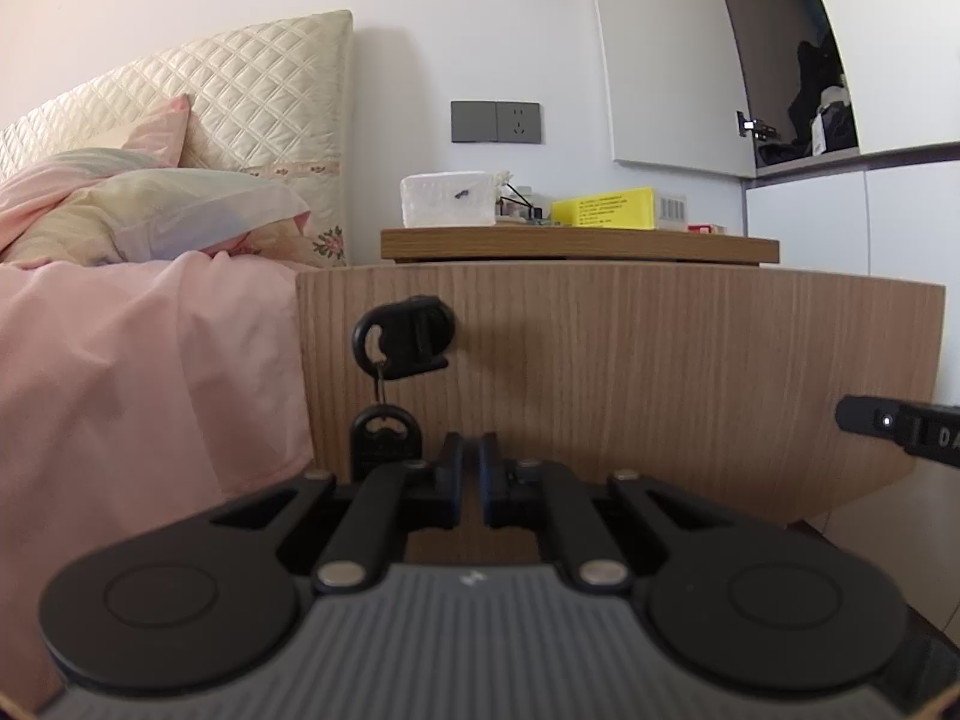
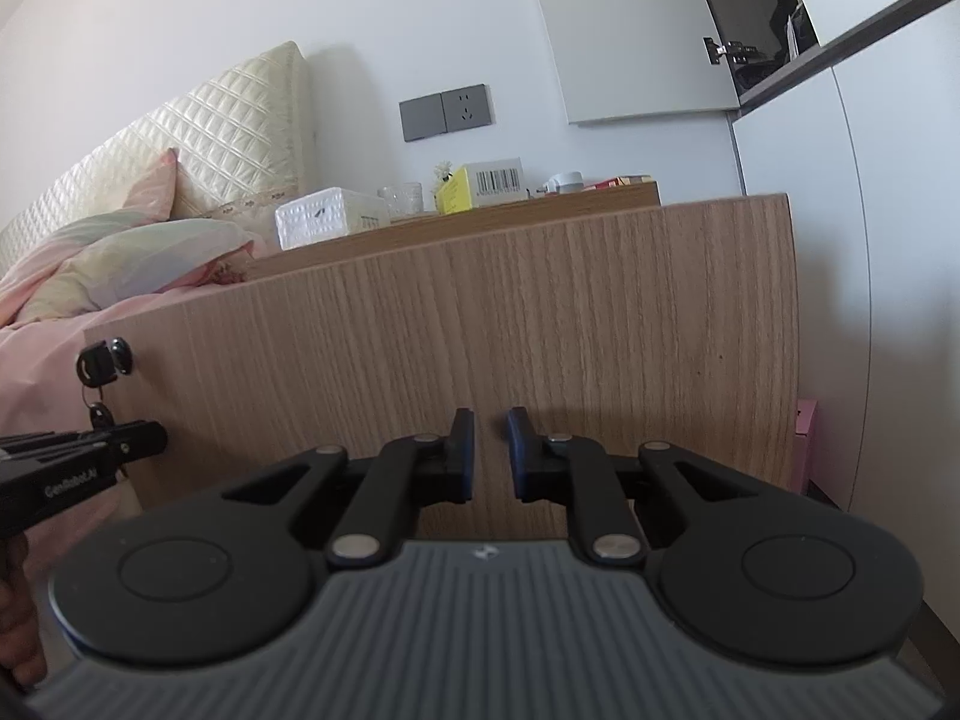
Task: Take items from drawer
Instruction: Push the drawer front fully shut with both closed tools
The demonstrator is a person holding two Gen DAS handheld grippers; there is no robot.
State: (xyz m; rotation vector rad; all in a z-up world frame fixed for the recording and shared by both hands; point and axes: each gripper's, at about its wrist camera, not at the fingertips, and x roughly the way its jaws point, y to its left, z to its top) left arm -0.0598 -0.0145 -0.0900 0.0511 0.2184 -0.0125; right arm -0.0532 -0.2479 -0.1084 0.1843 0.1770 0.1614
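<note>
The wooden drawer front (image 1: pixel 660 360) (image 2: pixel 480 312) of a bedside cabinet fills the middle of both views; its inside is hidden. A black key (image 1: pixel 414 330) (image 2: pixel 111 360) sits in the lock at its upper left, and a second key (image 1: pixel 384 432) hangs below it on a ring. My left gripper (image 1: pixel 471 441) is close to the lower part of the panel, just right of the hanging key. Its fingers are almost together with nothing between them. My right gripper (image 2: pixel 489 414) faces the panel's lower middle, with only a narrow slit between its fingers and nothing in it.
The cabinet top (image 1: pixel 576 243) carries a white tissue box (image 1: pixel 447 201), a yellow box (image 1: pixel 603 207) and small items. A bed with a pink duvet (image 1: pixel 150 360) borders the left. White wardrobe doors (image 1: pixel 840 210) stand to the right. A hand (image 2: pixel 18 630) shows at the left edge.
</note>
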